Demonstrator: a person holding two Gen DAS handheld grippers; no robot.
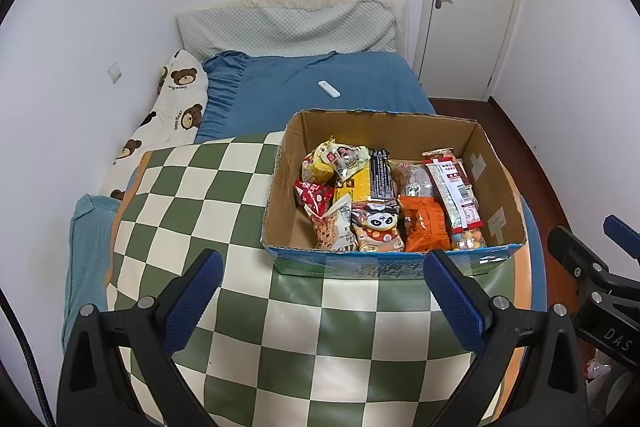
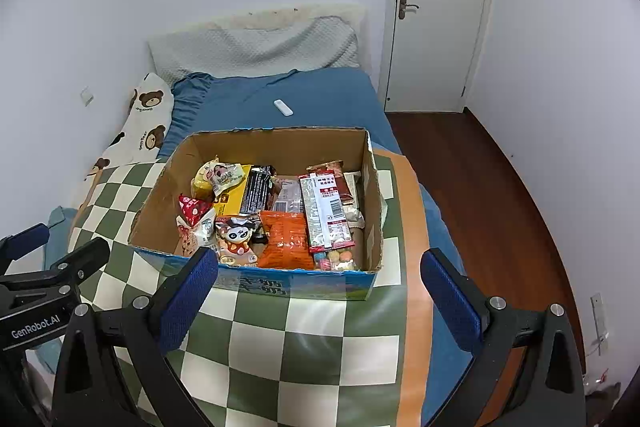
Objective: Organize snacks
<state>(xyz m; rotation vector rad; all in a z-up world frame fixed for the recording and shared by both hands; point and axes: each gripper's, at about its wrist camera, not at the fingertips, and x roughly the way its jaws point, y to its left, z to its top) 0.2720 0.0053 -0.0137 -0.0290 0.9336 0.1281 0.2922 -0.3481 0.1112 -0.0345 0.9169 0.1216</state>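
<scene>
Sitting on the bed: cardboard box (image 1: 496, 171) on the green checkered blanket (image 1: 200, 207), full of snacks.
Snacks: orange bag (image 1: 426, 227), panda pack (image 1: 378, 231), long red-white pack (image 1: 454, 191), red pouch (image 1: 314, 197).
Left gripper (image 1: 322, 293): jaws wide apart, holding nothing, just short of the box.
Right gripper (image 2: 320, 291): same deal, spread and empty.
Only in right view: wood floor (image 2: 480, 187) stretching beside the bed.
Only in left view: the box's right inner wall, fully visible.
</scene>
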